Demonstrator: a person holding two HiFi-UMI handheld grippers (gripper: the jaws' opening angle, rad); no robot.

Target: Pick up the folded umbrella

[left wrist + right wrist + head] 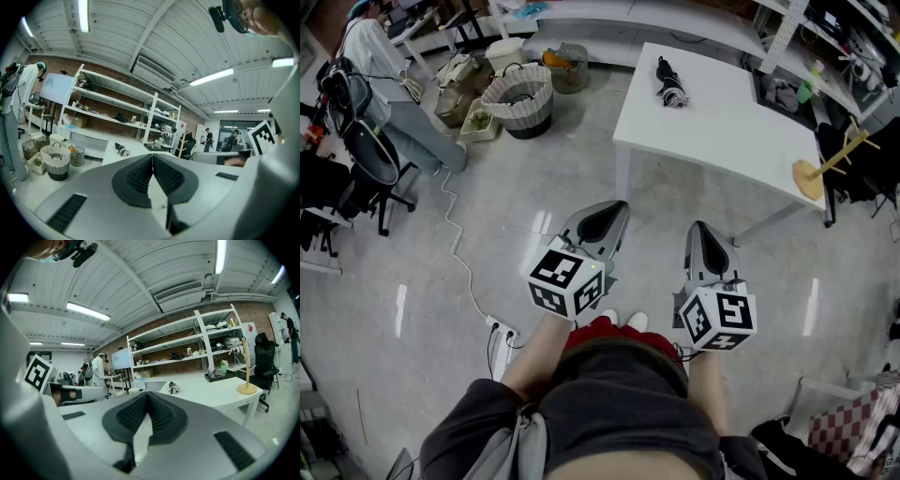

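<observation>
The folded black umbrella (670,82) lies on the far left part of a white table (722,122), well ahead of both grippers. It also shows small and distant in the left gripper view (123,151) and the right gripper view (174,388). My left gripper (609,214) and right gripper (701,234) hang side by side over the grey floor, short of the table, pointing roughly level toward it. Each is shut with nothing held; the left pads (140,176) and the right pads (161,414) meet at their tips.
A wooden stand (825,169) sits on the table's right end. Woven baskets (520,98) and bins stand on the floor at left, near a person (384,84) and an office chair (356,169). A white cable and power strip (502,330) lie on the floor. Shelving lines the back wall.
</observation>
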